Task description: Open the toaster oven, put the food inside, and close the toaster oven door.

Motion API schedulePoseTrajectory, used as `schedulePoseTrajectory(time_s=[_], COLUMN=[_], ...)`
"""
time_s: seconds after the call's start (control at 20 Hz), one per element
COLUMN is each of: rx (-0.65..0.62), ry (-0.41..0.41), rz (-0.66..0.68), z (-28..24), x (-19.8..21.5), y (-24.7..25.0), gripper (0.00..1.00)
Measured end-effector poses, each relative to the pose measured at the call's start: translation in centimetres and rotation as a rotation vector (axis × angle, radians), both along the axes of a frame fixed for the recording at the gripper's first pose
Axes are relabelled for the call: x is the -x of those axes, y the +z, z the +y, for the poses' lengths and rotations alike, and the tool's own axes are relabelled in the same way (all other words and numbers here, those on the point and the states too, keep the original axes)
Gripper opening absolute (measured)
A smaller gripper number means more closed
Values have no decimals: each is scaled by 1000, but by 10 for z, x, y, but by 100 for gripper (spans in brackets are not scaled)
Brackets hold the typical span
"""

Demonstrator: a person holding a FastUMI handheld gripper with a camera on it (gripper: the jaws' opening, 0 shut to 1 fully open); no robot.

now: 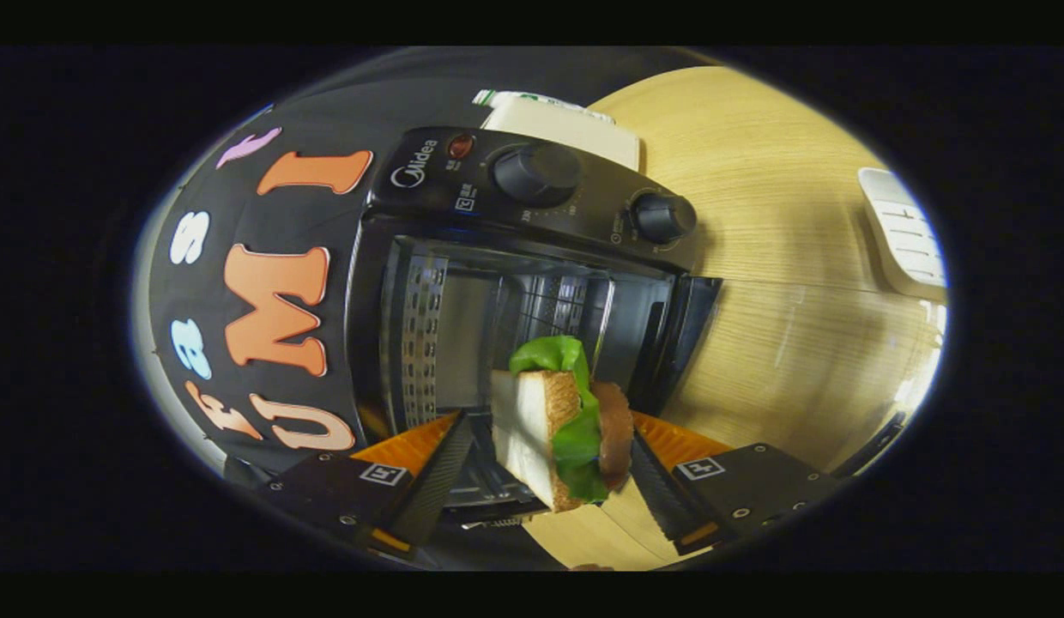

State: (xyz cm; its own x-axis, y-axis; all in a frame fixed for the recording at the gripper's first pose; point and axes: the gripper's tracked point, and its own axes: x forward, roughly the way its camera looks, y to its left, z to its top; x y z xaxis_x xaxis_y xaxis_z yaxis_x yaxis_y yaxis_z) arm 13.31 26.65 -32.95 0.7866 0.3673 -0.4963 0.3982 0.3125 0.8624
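The black toaster oven (532, 215) stands just ahead with its door (699, 330) swung fully open, showing the bare metal cavity (463, 326) and a wire rack deep inside. The view is rolled sideways, so the oven's two knobs (536, 172) sit above the opening. My gripper (551, 429) is shut on a sandwich (558, 429) of white bread, green lettuce and a brown meat slice. The sandwich hangs between my fingers at the mouth of the oven, outside the cavity. One fingertip (450, 455) lies by the bread side, the other fingertip (652, 481) against the meat side.
The oven stands on a light wooden table (781, 257). A cream box (566, 129) sits behind the oven, and a white ribbed object (905, 232) lies at the far end of the table. The booth's black cloth wall (266, 283) runs along the oven's other side.
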Motion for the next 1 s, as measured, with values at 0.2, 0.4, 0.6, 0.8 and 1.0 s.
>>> schedulePoseTrajectory(time_s=[0.2, 0.4, 0.6, 0.8, 1.0], rx=[43, 30, 7, 17, 14], ry=[21, 29, 34, 40, 51], rz=[-12, 7, 12, 24, 40], z=[-8, -6, 2, 11, 20], x=[13, 21, 19, 11, 8], y=[0, 0, 6, 5, 2], gripper=[98, 98, 98, 98, 98])
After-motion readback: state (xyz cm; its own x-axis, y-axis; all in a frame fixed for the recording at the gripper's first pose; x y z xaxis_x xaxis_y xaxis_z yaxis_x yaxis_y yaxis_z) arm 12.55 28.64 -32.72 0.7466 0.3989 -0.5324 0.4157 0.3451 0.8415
